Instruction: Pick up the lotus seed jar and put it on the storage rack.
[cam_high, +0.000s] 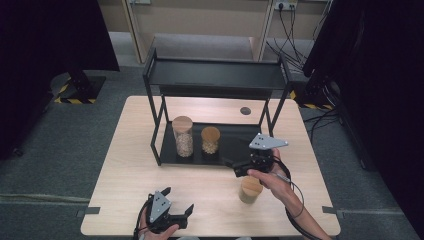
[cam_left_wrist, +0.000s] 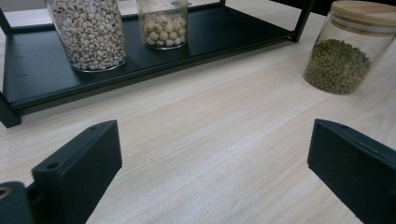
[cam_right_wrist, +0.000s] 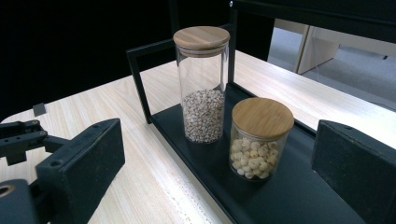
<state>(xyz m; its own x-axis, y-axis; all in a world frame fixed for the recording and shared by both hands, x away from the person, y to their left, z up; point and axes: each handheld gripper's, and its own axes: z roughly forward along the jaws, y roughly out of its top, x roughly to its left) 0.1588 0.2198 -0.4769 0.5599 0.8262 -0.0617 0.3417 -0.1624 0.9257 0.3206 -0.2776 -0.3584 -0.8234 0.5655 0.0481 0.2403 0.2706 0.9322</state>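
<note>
A black two-tier rack (cam_high: 235, 145) stands on the wooden table. Its lower shelf (cam_right_wrist: 280, 196) carries a tall glass jar of pale grain (cam_high: 183, 136) (cam_right_wrist: 202, 84) and a short jar of round white seeds (cam_high: 210, 140) (cam_right_wrist: 260, 140), both with wooden lids. A third jar, holding green beans (cam_high: 249, 190) (cam_left_wrist: 344, 51), stands on the table in front of the rack. My right gripper (cam_high: 231, 168) (cam_right_wrist: 219, 149) is open at the shelf's front right, aimed at the two jars and holding nothing. My left gripper (cam_high: 179, 199) (cam_left_wrist: 215, 140) rests open near the table's front edge.
The rack's upper shelf (cam_high: 215, 75) overhangs the jars on thin black posts. A cable hole (cam_high: 245, 110) sits in the table behind the rack. Bare wood (cam_left_wrist: 201, 140) lies between the left gripper and the rack. Dark curtains and cables surround the table.
</note>
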